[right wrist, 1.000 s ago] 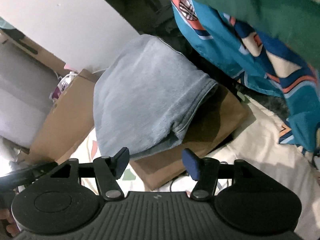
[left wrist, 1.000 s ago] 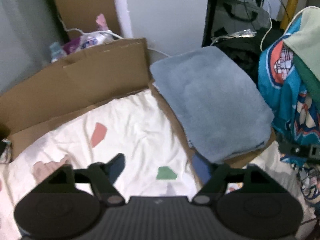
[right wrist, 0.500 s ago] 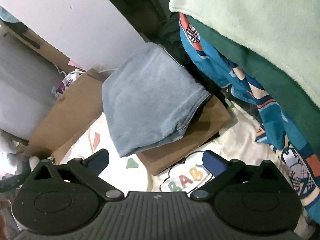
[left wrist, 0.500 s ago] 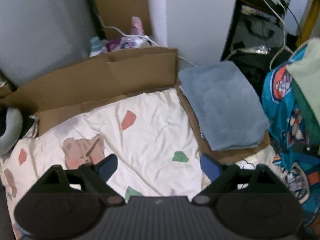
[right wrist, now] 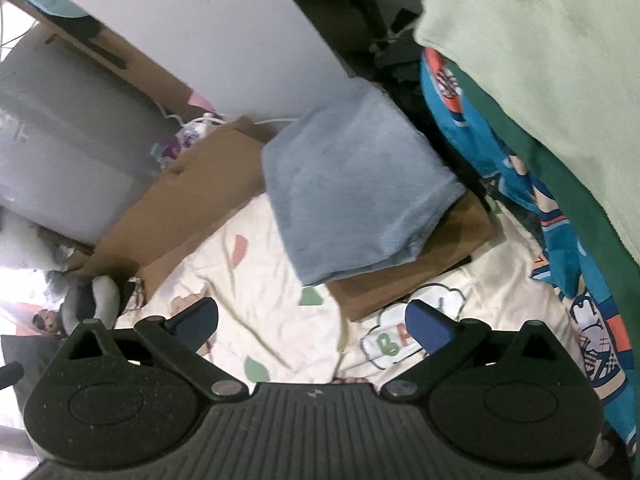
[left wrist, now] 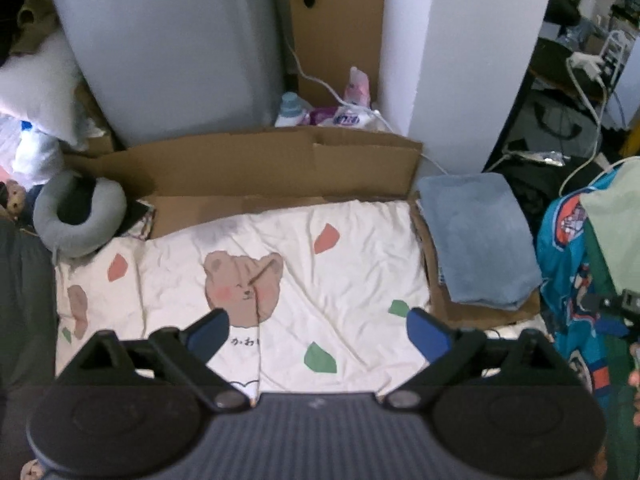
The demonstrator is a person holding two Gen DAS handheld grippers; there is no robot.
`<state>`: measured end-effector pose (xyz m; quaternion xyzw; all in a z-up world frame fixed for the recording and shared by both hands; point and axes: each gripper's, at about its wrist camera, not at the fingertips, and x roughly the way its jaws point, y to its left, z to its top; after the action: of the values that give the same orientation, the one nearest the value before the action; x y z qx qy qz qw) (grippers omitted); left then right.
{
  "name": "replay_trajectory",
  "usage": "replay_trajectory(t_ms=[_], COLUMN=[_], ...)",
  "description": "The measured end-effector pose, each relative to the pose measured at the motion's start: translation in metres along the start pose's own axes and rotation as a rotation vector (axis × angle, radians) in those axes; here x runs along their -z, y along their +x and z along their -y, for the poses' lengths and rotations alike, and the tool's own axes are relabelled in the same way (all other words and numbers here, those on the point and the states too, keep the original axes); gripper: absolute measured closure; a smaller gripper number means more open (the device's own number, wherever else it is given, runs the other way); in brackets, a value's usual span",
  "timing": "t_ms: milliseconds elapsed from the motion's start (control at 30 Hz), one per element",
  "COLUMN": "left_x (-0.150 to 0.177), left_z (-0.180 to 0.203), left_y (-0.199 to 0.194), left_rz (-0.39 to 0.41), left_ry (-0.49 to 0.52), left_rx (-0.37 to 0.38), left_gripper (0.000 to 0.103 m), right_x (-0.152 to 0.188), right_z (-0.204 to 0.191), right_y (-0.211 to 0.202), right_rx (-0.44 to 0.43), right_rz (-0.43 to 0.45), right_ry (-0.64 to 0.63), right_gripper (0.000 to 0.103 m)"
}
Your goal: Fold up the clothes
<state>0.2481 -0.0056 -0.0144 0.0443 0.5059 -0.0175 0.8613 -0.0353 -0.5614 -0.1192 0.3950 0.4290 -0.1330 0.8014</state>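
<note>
A folded light-blue garment [left wrist: 476,240] [right wrist: 352,196] lies on a flat piece of brown cardboard [left wrist: 448,308] [right wrist: 420,268] at the right edge of a cream bedsheet [left wrist: 280,280] [right wrist: 272,304] printed with bears. To the right hangs a heap of clothes: pale green [right wrist: 540,60], dark green and a blue patterned piece [left wrist: 568,264] [right wrist: 504,160]. My left gripper [left wrist: 318,330] is high above the sheet, its jaws still opening, nothing between them. My right gripper [right wrist: 312,320] is open and empty, above the sheet in front of the folded garment.
A cardboard wall [left wrist: 248,160] runs along the far side of the sheet, with a grey appliance [left wrist: 172,48] and a white pillar [left wrist: 456,52] behind it. A grey neck pillow [left wrist: 76,216] sits at the left. Bottles and cables [left wrist: 332,112] lie at the back.
Both grippers have risen and pulled back from the folded blue garment, so more of the sheet shows. Both sets of jaws have spread wider, the right one markedly.
</note>
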Motion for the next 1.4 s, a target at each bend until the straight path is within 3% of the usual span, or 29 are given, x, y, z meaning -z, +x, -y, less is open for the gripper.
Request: replay_trajectory(t_ms=[167, 400, 833, 1167, 1400], left_x=[0.014, 0.032, 0.081, 0.119, 0.147], left_z=[-0.025, -0.065, -0.110, -0.136, -0.140], left_y=[-0.034, -0.067, -0.130, -0.135, -0.123], left_rz=[0.029, 0.042, 0.107, 0.124, 0.155], left_ry=[-0.018, -0.068, -0.105, -0.206, -0.304], left_rx=[-0.020, -0.049, -0.088, -0.149, -0.146], left_gripper=[0.004, 0.004, 0.001, 0.001, 0.001], right_x=[0.000, 0.007, 0.045, 0.084, 0.118], right_z=[-0.035, -0.087, -0.157, -0.209, -0.230], right_y=[-0.016, -0.044, -0.071, -0.059, -0.049], right_rx=[0.029, -0.015, -0.004, -0.019, -0.005], right_rz=[-0.005, 0.013, -0.028, -0.072, -0.098], right_ry=[-0.041, -0.097, -0.257, -0.426, -0.525], right_gripper=[0.000, 0.000, 0.000, 0.000, 0.000])
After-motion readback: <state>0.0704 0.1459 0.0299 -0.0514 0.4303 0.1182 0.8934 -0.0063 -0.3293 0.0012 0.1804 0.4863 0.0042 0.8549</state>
